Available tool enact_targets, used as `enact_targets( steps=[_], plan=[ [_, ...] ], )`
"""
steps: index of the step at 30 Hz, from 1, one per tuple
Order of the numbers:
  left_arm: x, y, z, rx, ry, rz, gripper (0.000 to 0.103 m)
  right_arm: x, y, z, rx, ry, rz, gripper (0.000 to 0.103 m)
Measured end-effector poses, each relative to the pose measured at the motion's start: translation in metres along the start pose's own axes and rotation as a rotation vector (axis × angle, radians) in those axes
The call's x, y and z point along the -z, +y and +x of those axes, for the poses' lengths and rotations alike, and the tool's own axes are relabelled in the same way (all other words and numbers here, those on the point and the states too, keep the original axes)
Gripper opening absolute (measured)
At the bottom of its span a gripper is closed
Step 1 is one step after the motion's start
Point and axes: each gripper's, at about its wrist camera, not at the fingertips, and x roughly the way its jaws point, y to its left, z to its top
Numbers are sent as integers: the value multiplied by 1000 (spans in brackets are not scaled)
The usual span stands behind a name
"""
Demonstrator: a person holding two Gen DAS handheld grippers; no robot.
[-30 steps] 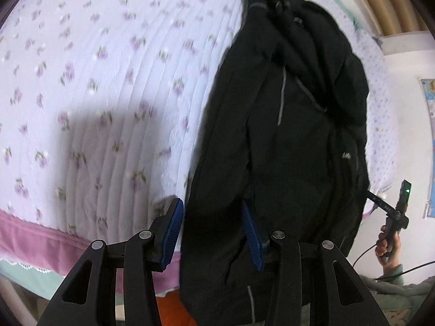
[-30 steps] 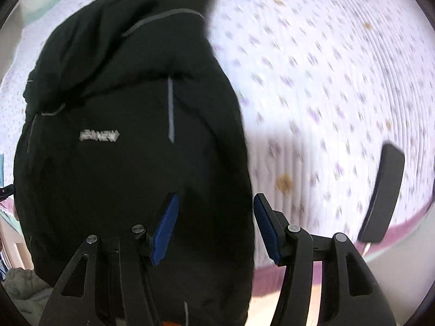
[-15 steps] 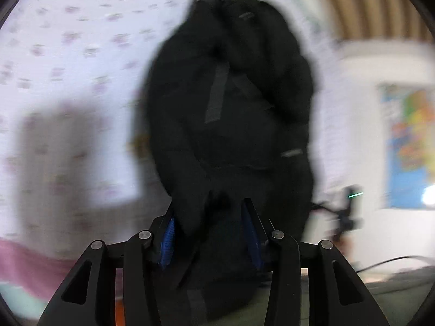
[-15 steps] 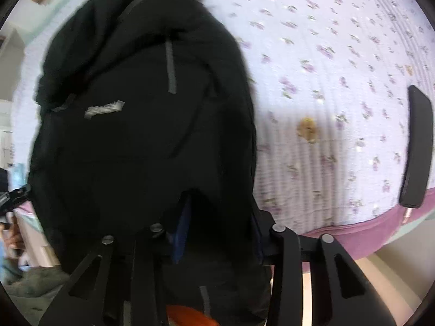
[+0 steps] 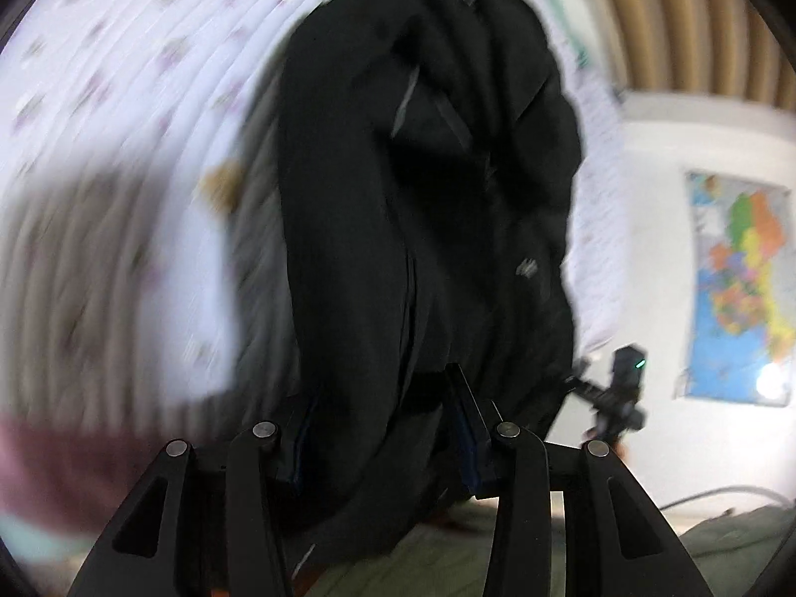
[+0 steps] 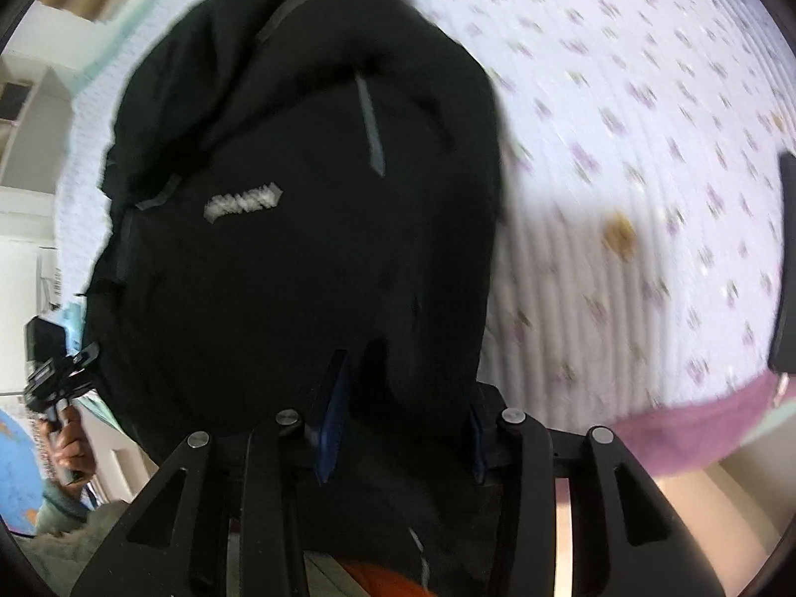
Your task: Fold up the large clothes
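Observation:
A black jacket (image 5: 398, 199) with grey strips and a small white logo lies lengthwise on a white floral quilt (image 5: 124, 124). Its near hem hangs toward me. My left gripper (image 5: 380, 390) is shut on a bunched fold of that hem, with cloth filling the space between the blue pads. In the right wrist view the same jacket (image 6: 298, 248) fills the middle. My right gripper (image 6: 405, 380) is shut on the hem too, and dark fabric covers most of its pads. A hand (image 6: 69, 443) holds the left tool at the jacket's far left edge.
The quilt (image 6: 646, 99) ends in a pink border (image 6: 696, 423) at the bed's edge. A flat black object (image 6: 786, 268) lies on it at the right. A brown spot (image 6: 619, 234) marks the quilt. A coloured map (image 5: 736, 288) hangs on the wall beside tan curtains (image 5: 671, 25).
Both grippers stood open over the hem a second ago. They have since closed on the fabric, and the hem is now bunched and lifted toward the cameras.

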Motion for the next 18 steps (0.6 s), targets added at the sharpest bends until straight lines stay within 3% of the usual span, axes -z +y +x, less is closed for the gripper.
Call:
enact_targets(
  steps=[2,6,12,13,14,15,16,18],
  plan=[
    [13,3,-4,-28,31,-10,44,13,-10,0,25,42,11,45],
    [35,7,-3,-58,94,-32,44,40,-36,2,19,106,41,55],
    [50,14,16,-106,164,-76,42,82,-57,22,9,236,92,55],
    [49,10,19,-123,165,-72,36,84,-59,26,-10,239,105,53],
    [48,6,20,-137,159,-70,18,84,-59,26,-27,227,115,47],
    [46,2,17,-144,148,-69,15,83,-56,21,-56,210,121,26],
    [43,-4,10,-138,130,-71,14,81,-54,15,-84,192,126,20],
    [34,-14,-6,-121,72,-83,13,75,-46,-3,-118,140,114,19]
  ],
)
